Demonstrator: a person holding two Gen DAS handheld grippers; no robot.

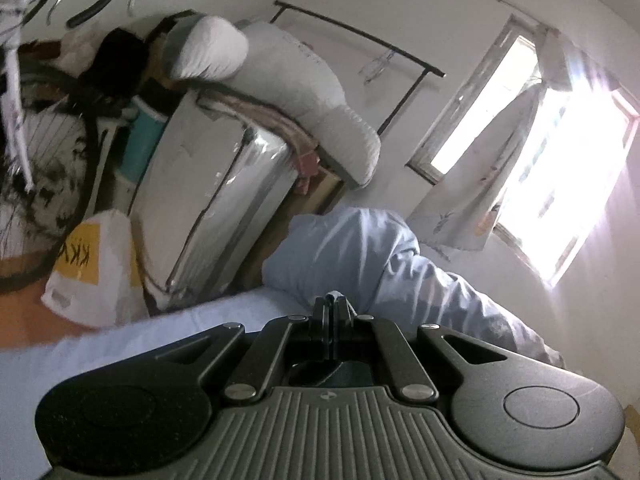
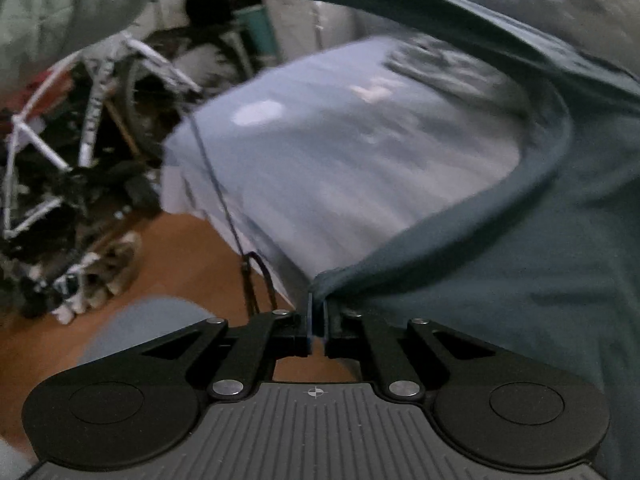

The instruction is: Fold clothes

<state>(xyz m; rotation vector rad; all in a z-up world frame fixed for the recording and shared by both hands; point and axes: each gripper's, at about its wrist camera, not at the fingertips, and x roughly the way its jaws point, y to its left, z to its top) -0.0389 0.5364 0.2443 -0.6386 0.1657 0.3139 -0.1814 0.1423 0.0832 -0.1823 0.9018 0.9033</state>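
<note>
The right gripper [image 2: 317,316] has its fingers pinched together on the edge of a dark teal garment [image 2: 500,280], and from that pinch the cloth runs up and off to the right, filling the whole right side of the right wrist view. Its hemmed rim curves upward in a long arc, so the garment hangs lifted over the pale blue bed [image 2: 340,168] instead of lying flat on it (the blur suggests it is swinging). The free bulk of the cloth lies right of and beyond the right fingers, with the bed beyond it, and any fold would have to travel that way.

The left gripper [image 1: 331,308] has its fingers drawn close, and a thin sliver of something sits between their tips; whether that is the same garment I cannot tell, since none of the teal cloth shows in the left wrist view. Beyond those fingers is a rumpled pale blue duvet [image 1: 380,256] on the bed, towards the window [image 1: 532,152].

The garment's shape, its far end and how much is folded are all cut off or smeared. The bicycle [image 2: 92,120] on the floor beside the bed is blurred too.
</note>
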